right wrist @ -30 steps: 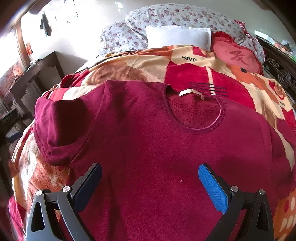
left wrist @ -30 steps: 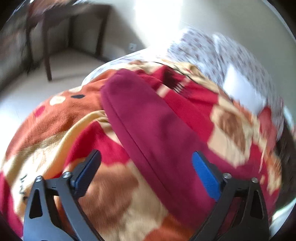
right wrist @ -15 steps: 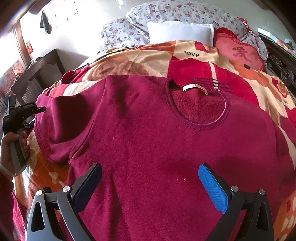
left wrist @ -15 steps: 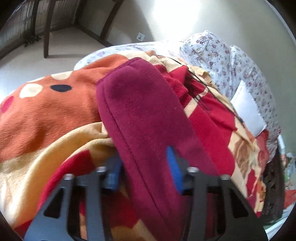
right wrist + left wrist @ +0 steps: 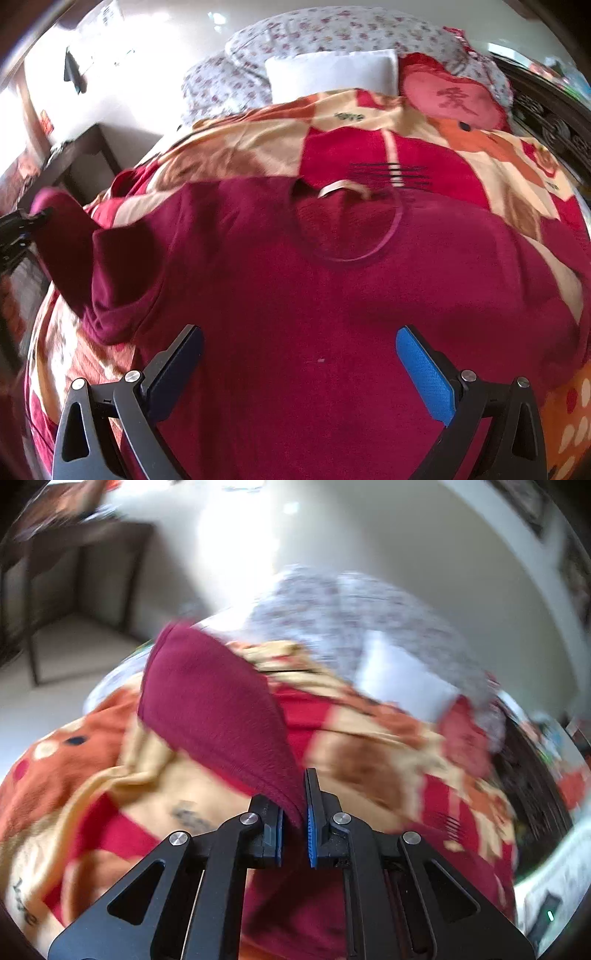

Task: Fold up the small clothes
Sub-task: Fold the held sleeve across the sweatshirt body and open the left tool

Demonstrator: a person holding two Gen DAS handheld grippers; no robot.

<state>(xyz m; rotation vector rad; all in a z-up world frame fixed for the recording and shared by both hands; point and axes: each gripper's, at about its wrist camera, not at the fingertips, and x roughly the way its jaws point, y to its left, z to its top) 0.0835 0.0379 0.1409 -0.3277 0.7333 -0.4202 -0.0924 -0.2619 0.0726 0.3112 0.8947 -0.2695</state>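
In the left wrist view, the left gripper point(image 5: 293, 821) is clamped on the sleeve point(image 5: 214, 705) of the maroon sweatshirt point(image 5: 314, 295), lifted off the patterned blanket point(image 5: 369, 746). In the right wrist view, the right gripper point(image 5: 299, 369) hovers apart over the sweatshirt spread flat; the soft, limp fleece will likely drape, so cuffs and hem corners seem best holds.

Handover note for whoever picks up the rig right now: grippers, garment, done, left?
Left gripper: just closed, shut on the sleeve, lifting it off the blanket.
Right gripper: open, hovering over the sweater body, holding nothing.
Sweater lies flat on the blanket, neckline toward the pillows.
Done: sleeve gripped.
Left: fold that sleeve across, likely the other sleeve next, then the body.
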